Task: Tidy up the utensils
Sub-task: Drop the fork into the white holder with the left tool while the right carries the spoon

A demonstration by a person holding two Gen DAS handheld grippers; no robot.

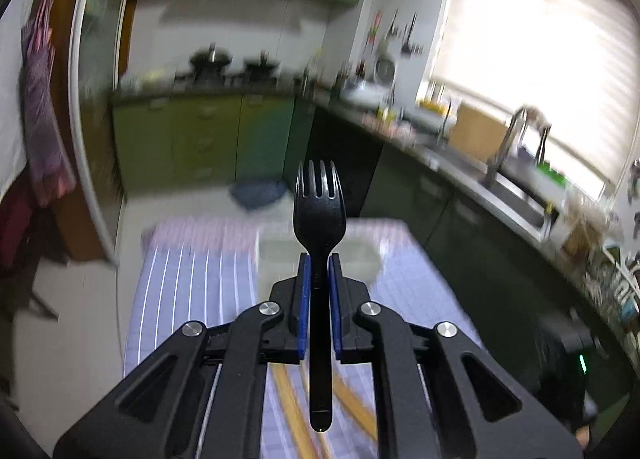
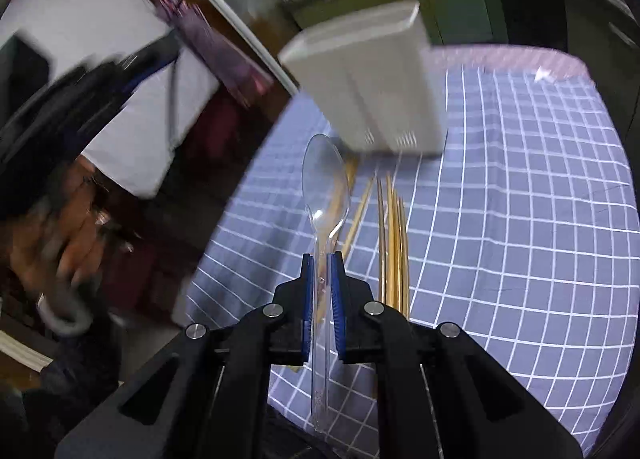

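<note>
My left gripper [image 1: 319, 259] is shut on a black plastic fork [image 1: 319, 211], tines pointing forward, held above the table. My right gripper [image 2: 322, 257] is shut on a clear plastic spoon [image 2: 325, 187], bowl forward, held above the table. A white utensil holder [image 2: 368, 87] stands on the blue checked tablecloth [image 2: 520, 219] ahead of the spoon; it also shows blurred beyond the fork in the left wrist view [image 1: 316, 255]. Several wooden chopsticks [image 2: 394, 235] lie on the cloth just right of the right gripper, and show under the left gripper [image 1: 352, 399].
The table's left edge [image 2: 240, 187] drops to the floor. A kitchen counter with a sink [image 1: 516, 187] runs along the right. Green cabinets [image 1: 208, 139] and a stove with pots stand at the back. The person shows at the left [image 2: 72, 219].
</note>
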